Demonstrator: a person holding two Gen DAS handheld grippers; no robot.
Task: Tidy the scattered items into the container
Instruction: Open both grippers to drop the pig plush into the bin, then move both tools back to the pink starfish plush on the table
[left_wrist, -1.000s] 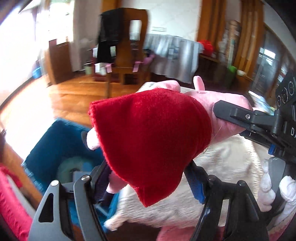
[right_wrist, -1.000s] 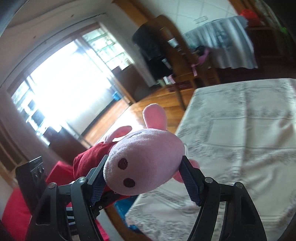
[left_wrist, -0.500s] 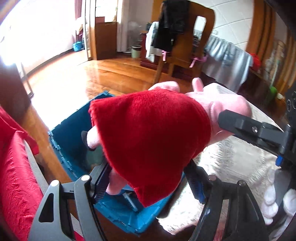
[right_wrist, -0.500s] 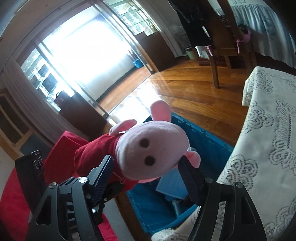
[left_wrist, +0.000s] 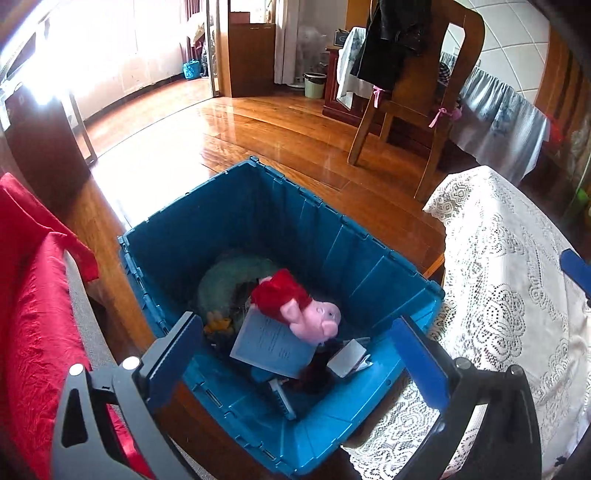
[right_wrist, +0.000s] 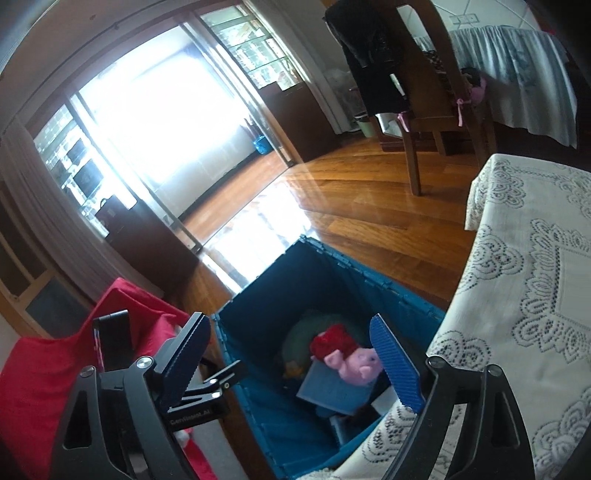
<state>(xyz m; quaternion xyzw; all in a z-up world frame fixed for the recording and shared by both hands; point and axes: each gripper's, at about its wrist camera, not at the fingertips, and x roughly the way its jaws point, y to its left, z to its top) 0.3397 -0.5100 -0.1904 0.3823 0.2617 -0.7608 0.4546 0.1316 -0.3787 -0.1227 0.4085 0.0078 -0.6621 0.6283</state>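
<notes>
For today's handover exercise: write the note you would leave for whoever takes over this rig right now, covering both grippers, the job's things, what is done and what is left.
Left gripper: open, empty, above the blue bin.
Right gripper: open, empty, also over the bin.
Pig toy: inside the bin, lying on a blue sheet of paper beside a green cushion.
Done: the toy is in the bin.
Left: check the lace-covered table for more items; none show in these views.

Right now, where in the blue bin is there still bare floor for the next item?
The blue bin is bare along its far wall and right-hand wall, beyond the pig plush. The near half is crowded: green cushion, blue paper sheet, grey card. Both grippers are open above it.
</notes>
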